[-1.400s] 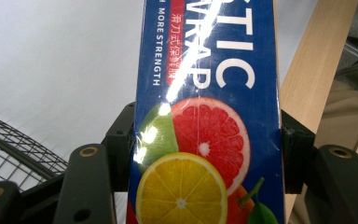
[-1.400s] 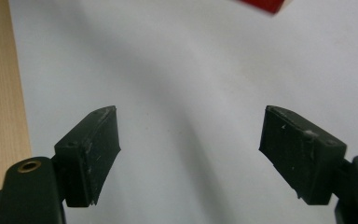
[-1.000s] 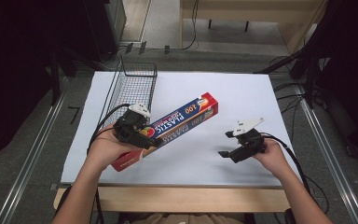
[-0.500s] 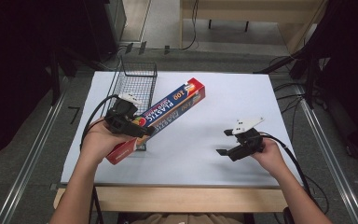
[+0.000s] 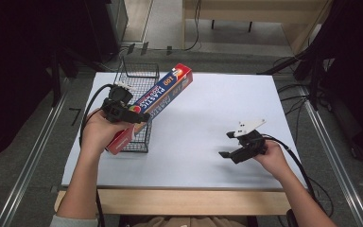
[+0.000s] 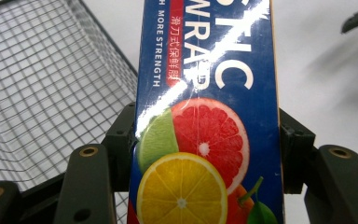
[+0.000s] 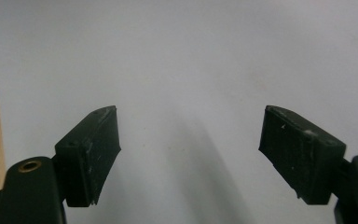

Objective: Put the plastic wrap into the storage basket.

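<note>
A long blue and red plastic-wrap box (image 5: 158, 94) with citrus fruit printed on it (image 6: 205, 140) is held slantwise above the black wire basket (image 5: 139, 78) at the table's left. My left gripper (image 5: 139, 118) is shut on the box near its lower end, one jaw on each long side. In the left gripper view the box stands between both jaws, with the basket's mesh (image 6: 42, 84) to its left. My right gripper (image 5: 227, 144) hovers low over the white table surface (image 5: 217, 104) at the right, open, with nothing between its jaws (image 7: 189, 154).
The table's wooden front edge (image 5: 170, 201) runs along the bottom. Metal rails (image 5: 30, 165) flank the table on both sides, and cables lie on the floor at the right (image 5: 321, 94). A wooden bench (image 5: 246, 9) stands behind the table.
My left gripper has carried the box leftward and away from the person, from the table's middle to above the basket. The right gripper has stayed put.
</note>
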A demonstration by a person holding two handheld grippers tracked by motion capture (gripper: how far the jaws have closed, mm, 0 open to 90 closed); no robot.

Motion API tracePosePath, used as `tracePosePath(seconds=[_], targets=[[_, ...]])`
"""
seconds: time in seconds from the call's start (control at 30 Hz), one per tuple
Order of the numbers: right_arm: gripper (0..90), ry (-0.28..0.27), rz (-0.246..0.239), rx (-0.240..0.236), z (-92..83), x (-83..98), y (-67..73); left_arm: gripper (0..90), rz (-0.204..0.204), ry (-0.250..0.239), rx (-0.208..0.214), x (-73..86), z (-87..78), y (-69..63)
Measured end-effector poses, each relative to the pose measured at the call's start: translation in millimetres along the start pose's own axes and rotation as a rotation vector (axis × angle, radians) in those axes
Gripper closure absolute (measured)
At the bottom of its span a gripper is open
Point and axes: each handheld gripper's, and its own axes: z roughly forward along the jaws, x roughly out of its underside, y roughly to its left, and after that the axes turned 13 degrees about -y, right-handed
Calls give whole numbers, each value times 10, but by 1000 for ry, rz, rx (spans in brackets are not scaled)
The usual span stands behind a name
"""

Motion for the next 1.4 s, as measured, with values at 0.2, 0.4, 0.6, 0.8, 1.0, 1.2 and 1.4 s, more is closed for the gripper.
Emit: tracePosePath(seconds=[0.2, 0.4, 0.6, 0.8, 1.0, 1.2, 1.4], targets=[[205, 7, 3, -3, 6, 2, 7, 402, -43, -7, -68, -58, 46, 135], [205, 11, -6, -3, 11, 6, 8, 402, -79, -9, -134, -99, 91, 253], [205, 12, -4, -3, 18, 9, 10, 402, -106, -12, -191, -133, 130, 353], [205, 13, -4, -3, 19, 10, 11, 402, -135, -8, -249, -139, 188, 434], [205, 14, -6, -6, 19, 10, 14, 402, -203, -27, -284, -121, 223, 545], [205, 16, -9, -13, 22, 11, 15, 402, -277, -23, -323, -90, 291, 624], [205, 18, -5, -15, 20, 12, 12, 402, -308, -7, -360, -25, 406, 637]])
